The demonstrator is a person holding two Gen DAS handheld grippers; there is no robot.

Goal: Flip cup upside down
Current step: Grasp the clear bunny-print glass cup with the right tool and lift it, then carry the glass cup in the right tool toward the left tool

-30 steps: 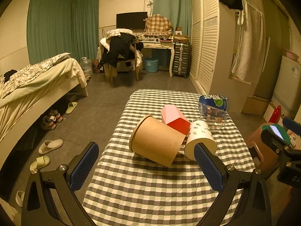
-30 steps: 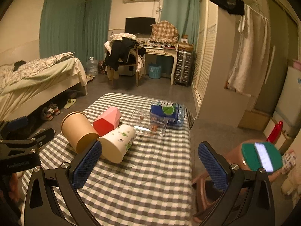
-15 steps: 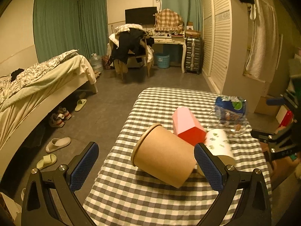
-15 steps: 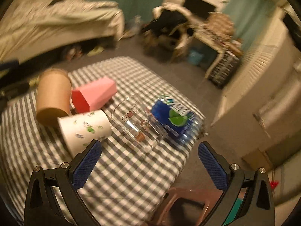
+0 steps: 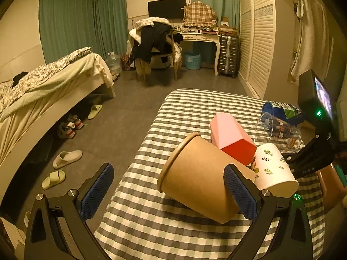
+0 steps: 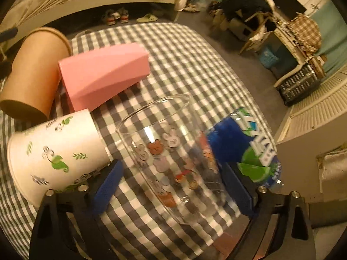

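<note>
Several cups lie on their sides on a checked table (image 5: pixel 184 106). A brown paper cup (image 5: pixel 195 177) lies nearest my left gripper (image 5: pixel 169 188), which is open with the cup between its fingers, not touching. Beside it lie a pink cup (image 5: pixel 232 136), a white leaf-print cup (image 5: pixel 273 166) and a clear glass cup (image 5: pixel 279 130). My right gripper (image 6: pixel 171 186) is open with its jaws either side of the clear glass cup (image 6: pixel 164 151), close to it. The white cup (image 6: pixel 54 153), pink cup (image 6: pixel 104 73) and brown cup (image 6: pixel 34 69) lie to its left.
A blue can (image 6: pixel 245 145) lies just right of the glass cup, near the table's right edge. A bed (image 5: pixel 43 91) with slippers beside it is on the left. A chair with clothes (image 5: pixel 156 43), a desk and a wardrobe stand behind the table.
My right gripper has swung down and in over the table until its jaws flank the clear glass cup. My left gripper has moved closer to the brown cup.
</note>
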